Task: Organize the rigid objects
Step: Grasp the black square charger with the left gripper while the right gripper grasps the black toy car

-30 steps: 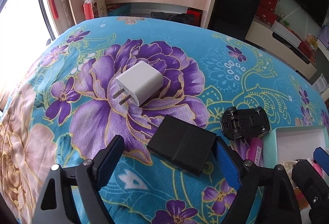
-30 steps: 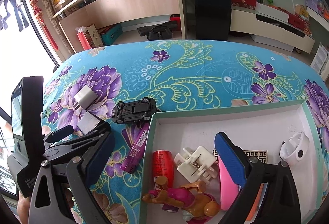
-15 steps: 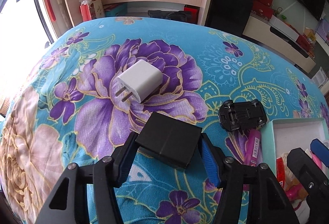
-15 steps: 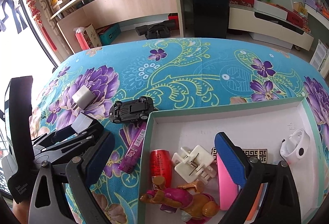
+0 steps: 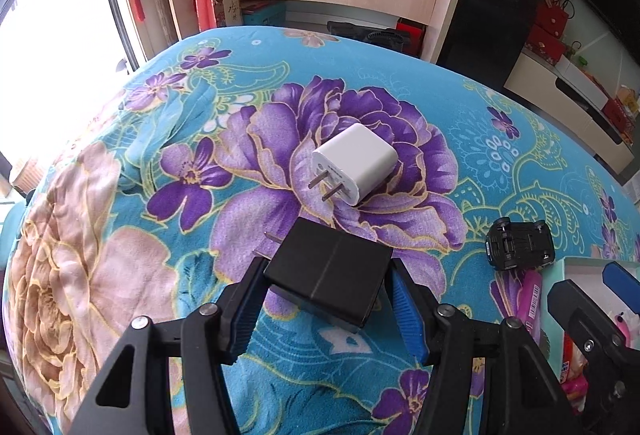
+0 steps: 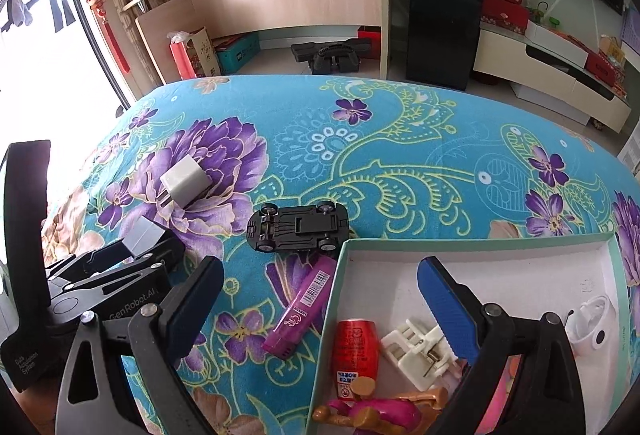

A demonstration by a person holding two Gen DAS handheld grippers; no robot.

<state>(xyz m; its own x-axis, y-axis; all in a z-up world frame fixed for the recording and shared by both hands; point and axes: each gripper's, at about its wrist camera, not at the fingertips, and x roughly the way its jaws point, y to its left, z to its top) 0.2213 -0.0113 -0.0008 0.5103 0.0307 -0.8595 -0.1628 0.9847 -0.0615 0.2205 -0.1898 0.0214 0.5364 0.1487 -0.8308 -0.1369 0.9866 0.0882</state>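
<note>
A floral blanket (image 5: 400,47) in turquoise and purple covered the surface. On its right side sat my white-lined tray (image 6: 500,259), holding a red can, a white clip and a doll. My right tool (image 6: 320,303) hung wide and empty over the tray's near-left corner. My left tool (image 5: 324,299) gripped the black power adapter (image 5: 328,267) by its sides, prongs pointing left. Just beyond it lay a white charger (image 5: 356,163); an overturned black toy car (image 6: 298,227) and a purple lighter (image 6: 300,309) lay beside the tray.

"GenRobot.AI" on left claw (image 6: 132,255)
</note>
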